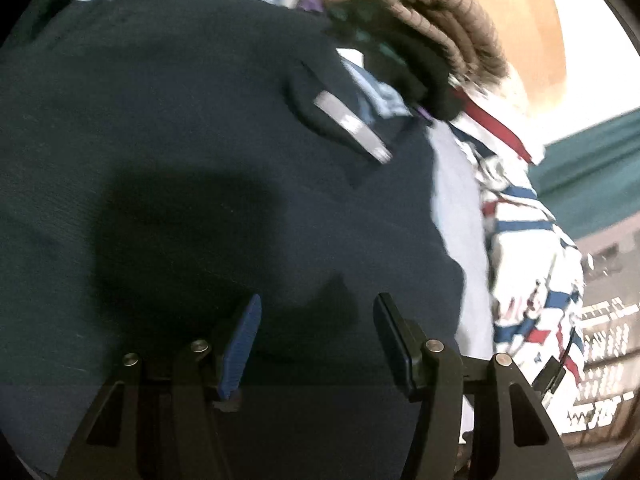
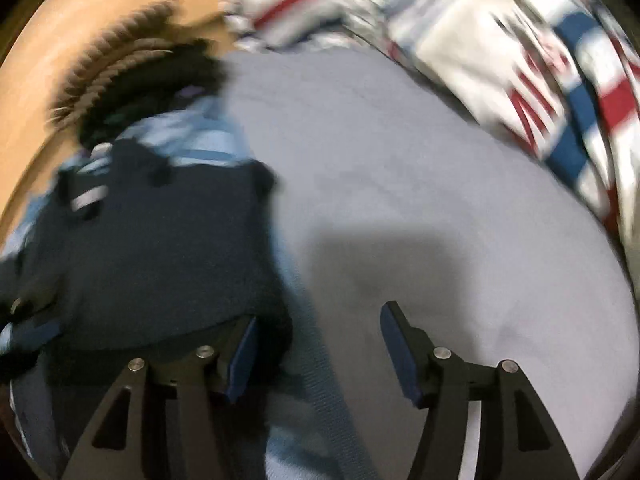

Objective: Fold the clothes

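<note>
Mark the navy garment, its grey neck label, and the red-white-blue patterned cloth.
navy garment [image 1: 168,128]: left wrist view, flat middle of the fabric.
grey neck label [image 1: 352,126]: left wrist view, middle of the strip.
red-white-blue patterned cloth [image 2: 576,120]: right wrist view, blue stripe.

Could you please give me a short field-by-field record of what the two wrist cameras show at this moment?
garment in work: navy garment, spread flat, grey neck label visible
surface under it: pale grey sheet
nearby clothes: red, white and blue patterned cloth; brown striped cloth; light blue striped cloth
left gripper: open, nothing between the fingers, over the navy garment
right gripper: open, empty, at the navy garment's edge
image quality: motion blur
</note>
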A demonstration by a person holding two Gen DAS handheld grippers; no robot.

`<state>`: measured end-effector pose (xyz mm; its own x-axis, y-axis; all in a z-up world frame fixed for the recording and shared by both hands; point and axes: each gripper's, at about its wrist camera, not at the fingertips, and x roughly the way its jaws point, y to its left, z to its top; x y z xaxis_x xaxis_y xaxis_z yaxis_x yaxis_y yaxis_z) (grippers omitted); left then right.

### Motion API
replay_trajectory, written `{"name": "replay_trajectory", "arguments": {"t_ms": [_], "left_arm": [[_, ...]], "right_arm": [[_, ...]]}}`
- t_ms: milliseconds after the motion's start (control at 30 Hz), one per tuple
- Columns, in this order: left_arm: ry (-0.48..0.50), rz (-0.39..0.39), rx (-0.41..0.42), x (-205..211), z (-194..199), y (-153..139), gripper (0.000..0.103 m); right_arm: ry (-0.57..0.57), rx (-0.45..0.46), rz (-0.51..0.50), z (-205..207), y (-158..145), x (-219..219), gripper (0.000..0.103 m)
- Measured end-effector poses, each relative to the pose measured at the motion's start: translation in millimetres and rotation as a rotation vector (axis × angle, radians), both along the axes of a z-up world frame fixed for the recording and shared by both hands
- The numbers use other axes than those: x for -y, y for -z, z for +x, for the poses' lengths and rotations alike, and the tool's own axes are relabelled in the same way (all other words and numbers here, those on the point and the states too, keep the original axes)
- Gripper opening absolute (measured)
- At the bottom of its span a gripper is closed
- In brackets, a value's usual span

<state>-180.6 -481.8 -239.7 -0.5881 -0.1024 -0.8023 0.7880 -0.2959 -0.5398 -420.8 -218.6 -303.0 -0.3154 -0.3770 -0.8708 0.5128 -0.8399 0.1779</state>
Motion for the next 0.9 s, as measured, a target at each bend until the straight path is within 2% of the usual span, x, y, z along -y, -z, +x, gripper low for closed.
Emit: {"name": "replay_trajectory", "arguments": {"t_ms": [133,200,333,433,500,533,567,633,700,733,767,833,900], "left_arm": [[-0.028,-0.023,0.061,10.0,12.0,-4.3,0.059],[-0.036,-0.041,0.102,13.7,18.8,-8.4,0.059],[-0.042,-0.069,0.175,21.1,27.7,-13.0,0.059],[0.008,-0.075,0.187,16.7,20.4,-18.7,0.059],[0.062,-0.088,0.169,7.7,9.1,-24.2,0.052],[0.094,-0.102,0.161,1.9,1.4,-26.2,0.043],[0.136,-0.113,0.156,-3.6,-9.0,-25.9,0.034],[0.207,-0.128,0.161,-11.9,-28.8,-22.3,0.025],[0.209,-0.132,0.216,-9.5,-41.5,-11.4,0.024],[0.203,-0.124,0.211,-6.0,-43.7,-7.6,0.024],[0.196,-0.113,0.198,-2.0,-44.9,-4.2,0.024],[0.187,-0.093,0.111,8.6,-47.3,-4.8,0.024],[0.217,-0.115,0.105,18.9,-59.9,-9.9,0.04]], "right_arm": [[0.001,-0.022,0.033,2.6,5.8,11.3,0.07],[-0.052,-0.05,0.078,12.0,-0.9,17.2,0.07],[-0.067,-0.001,0.035,23.3,-21.7,2.6,0.078],[-0.029,0.037,-0.05,27.7,-41.6,-10.3,0.077],[-0.008,0.012,-0.159,31.5,-58.7,-8.0,0.051],[-0.021,0.01,-0.176,32.1,-61.2,-0.5,0.028],[-0.035,0.01,-0.185,31.9,-61.6,8.8,0.024],[-0.075,0.028,-0.145,26.5,-47.7,40.4,0.017],[-0.08,0.041,-0.106,15.0,-28.8,69.4,0.016],[-0.055,0.049,-0.093,8.0,-19.5,75.2,0.016],[-0.027,0.064,-0.084,0.3,-9.6,79.7,0.016],[0.039,0.142,-0.103,-17.7,10.7,78.9,0.016],[0.072,0.176,-0.176,-20.3,8.5,69.8,0.022]]}}
